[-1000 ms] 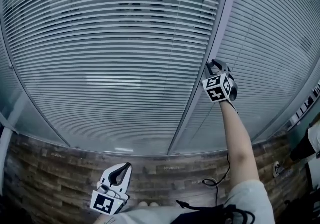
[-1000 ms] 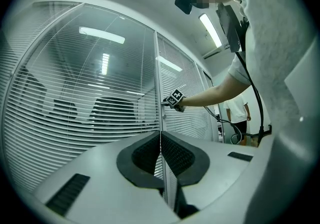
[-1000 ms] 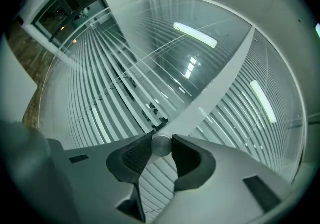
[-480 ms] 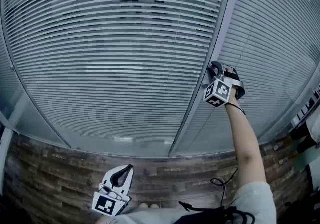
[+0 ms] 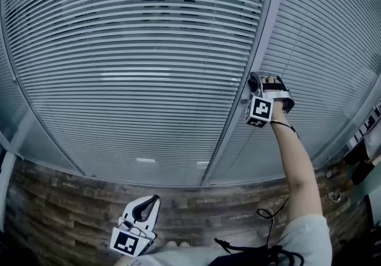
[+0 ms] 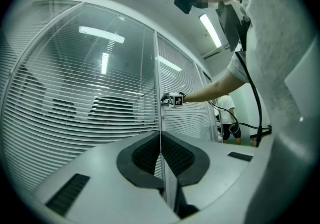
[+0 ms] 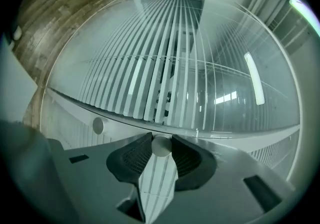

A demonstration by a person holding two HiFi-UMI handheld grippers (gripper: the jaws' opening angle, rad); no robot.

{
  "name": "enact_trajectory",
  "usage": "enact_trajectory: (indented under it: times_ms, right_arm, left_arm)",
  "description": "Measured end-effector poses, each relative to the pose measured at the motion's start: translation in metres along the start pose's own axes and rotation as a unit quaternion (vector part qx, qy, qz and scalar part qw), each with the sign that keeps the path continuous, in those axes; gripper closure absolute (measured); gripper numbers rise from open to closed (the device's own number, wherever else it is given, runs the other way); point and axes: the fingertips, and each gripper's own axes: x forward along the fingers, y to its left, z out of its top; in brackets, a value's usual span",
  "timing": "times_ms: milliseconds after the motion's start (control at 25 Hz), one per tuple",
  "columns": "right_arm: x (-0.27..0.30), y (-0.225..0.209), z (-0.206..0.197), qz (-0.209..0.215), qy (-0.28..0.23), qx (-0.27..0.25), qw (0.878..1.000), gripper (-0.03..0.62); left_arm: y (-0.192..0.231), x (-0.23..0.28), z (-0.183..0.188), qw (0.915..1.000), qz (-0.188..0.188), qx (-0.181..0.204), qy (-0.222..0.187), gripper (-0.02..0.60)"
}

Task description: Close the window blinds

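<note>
Evidently the right hand-held gripper (image 5: 255, 80) is clamped on the small round knob (image 7: 161, 146) by the frame post (image 5: 265, 27) because that knob presumably tilts the blinds (image 5: 137, 68) (gaps between the slats show they are not fully closed). Its arm stretches straight to the window, wrist rolled sideways. The left hand-held gripper (image 5: 149, 202) hangs low, jaws together on nothing.

The window blinds (image 5: 137, 74) are pale horizontal slats behind glass, left and right of a grey post (image 5: 262, 38), tilted with gaps showing through. Their small round white knob (image 7: 161, 146) sits on the post, pinched in the right claw (image 5: 256, 80).
</note>
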Motion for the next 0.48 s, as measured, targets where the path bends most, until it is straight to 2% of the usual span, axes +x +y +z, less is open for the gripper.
enact_trajectory:
  times_ms: [200, 280, 360, 480]
  right_arm:
    - [0.0011, -0.0002, 0.0019, -0.007, 0.003, -0.073, 0.997, 0.462]
    - [0.001, 0.0003, 0.0028, -0.008, 0.005, -0.085, 0.996, 0.462]
    - [0.0009, 0.0003, 0.0029, -0.009, 0.003, -0.071, 0.997, 0.462]
    - [-0.0005, -0.0004, 0.0036, -0.008, -0.002, -0.024, 1.0, 0.462]
  left_arm:
    - [-0.0002, 0.0012, 0.0008, 1.0, 0.0, -0.001, 0.001, 0.563]
    - [-0.0001, 0.0012, 0.0012, 1.0, -0.001, -0.001, 0.0, 0.563]
    - [0.0, 0.0012, 0.0019, 1.0, -0.001, 0.0, -0.001, 0.563]
    - [-0.0009, 0.0009, 0.0015, 1.0, -0.002, -0.003, -0.003, 0.563]
